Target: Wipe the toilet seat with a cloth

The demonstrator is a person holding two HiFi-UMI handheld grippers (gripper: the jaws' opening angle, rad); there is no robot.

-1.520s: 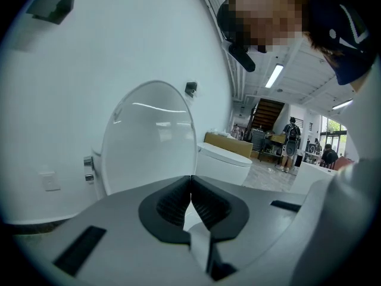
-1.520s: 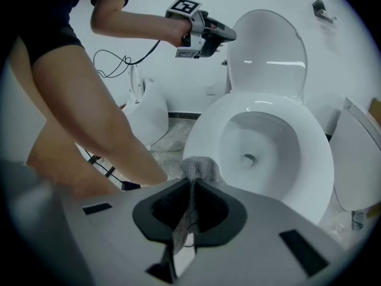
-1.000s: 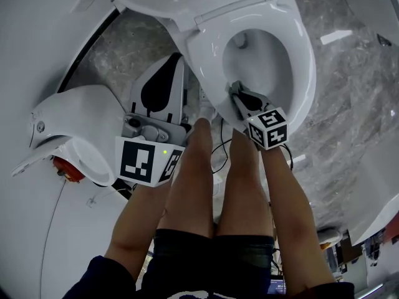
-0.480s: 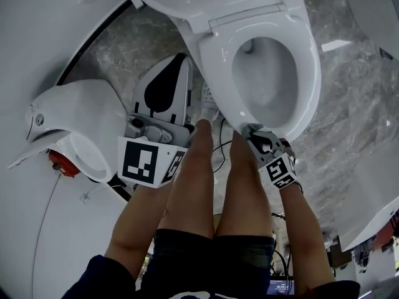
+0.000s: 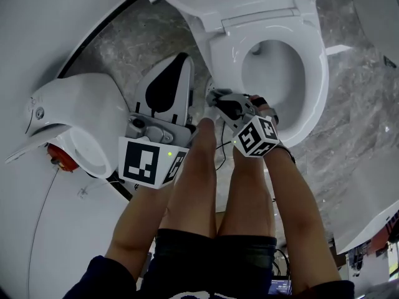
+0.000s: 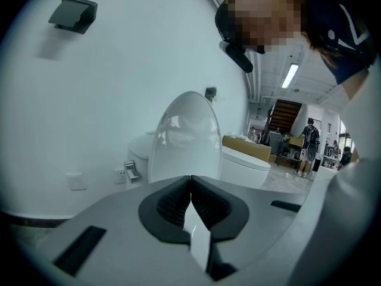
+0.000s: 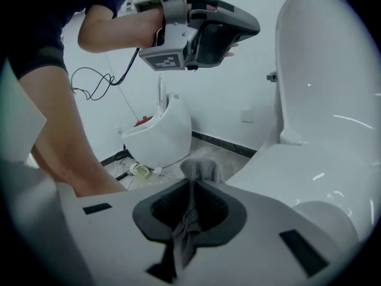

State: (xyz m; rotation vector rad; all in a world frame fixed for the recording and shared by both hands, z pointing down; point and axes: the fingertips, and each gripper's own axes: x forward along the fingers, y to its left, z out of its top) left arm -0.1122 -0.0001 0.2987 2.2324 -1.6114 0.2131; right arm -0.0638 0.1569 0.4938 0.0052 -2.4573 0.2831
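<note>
The white toilet seat (image 5: 317, 86) lies down on the bowl at the upper right of the head view, its lid (image 7: 327, 70) raised behind it. My right gripper (image 5: 219, 98) sits at the seat's near left edge and is shut on a grey cloth (image 7: 193, 174) that bunches out past the jaw tips. In the right gripper view (image 7: 191, 189) the seat (image 7: 309, 159) spreads to the right of the cloth. My left gripper (image 5: 181, 61) is held up left of the bowl, off the toilet. Its jaws (image 6: 190, 186) are shut with nothing between them.
A low white fixture (image 5: 81, 123) with a red part stands at the left, and cables (image 5: 219, 145) trail on the marble floor (image 5: 355, 123). The person's bare legs (image 5: 199, 185) stand in front of the bowl. Another toilet with a raised lid (image 6: 184, 136) faces the left gripper.
My right gripper, with the cloth, has slid from the seat's front rim round to its near left edge. The left gripper has stayed where it was.
</note>
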